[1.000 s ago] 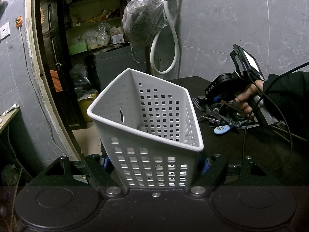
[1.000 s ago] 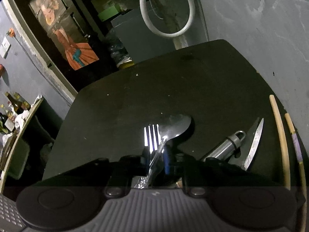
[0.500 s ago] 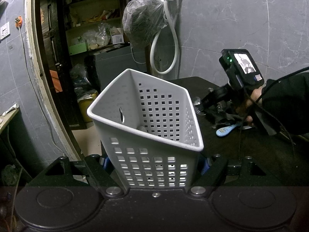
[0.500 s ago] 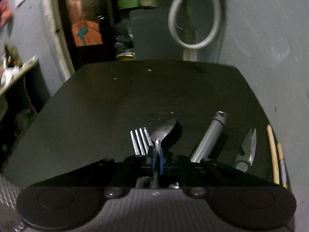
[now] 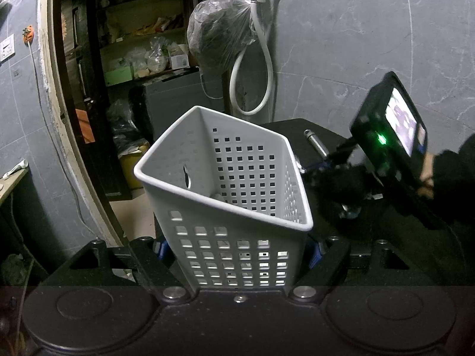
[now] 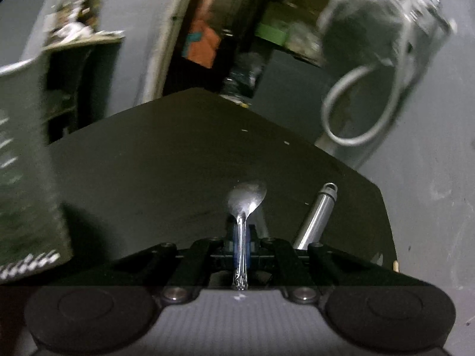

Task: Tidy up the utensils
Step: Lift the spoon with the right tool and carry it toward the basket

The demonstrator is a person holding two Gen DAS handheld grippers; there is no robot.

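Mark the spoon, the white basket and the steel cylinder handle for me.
spoon point(image 6: 247, 198): right wrist view, on its bowl.
white basket point(image 5: 237, 255): left wrist view, on its near perforated wall.
steel cylinder handle point(image 6: 319, 213): right wrist view, mid-shaft.

Dim light (right view motion-blurred).
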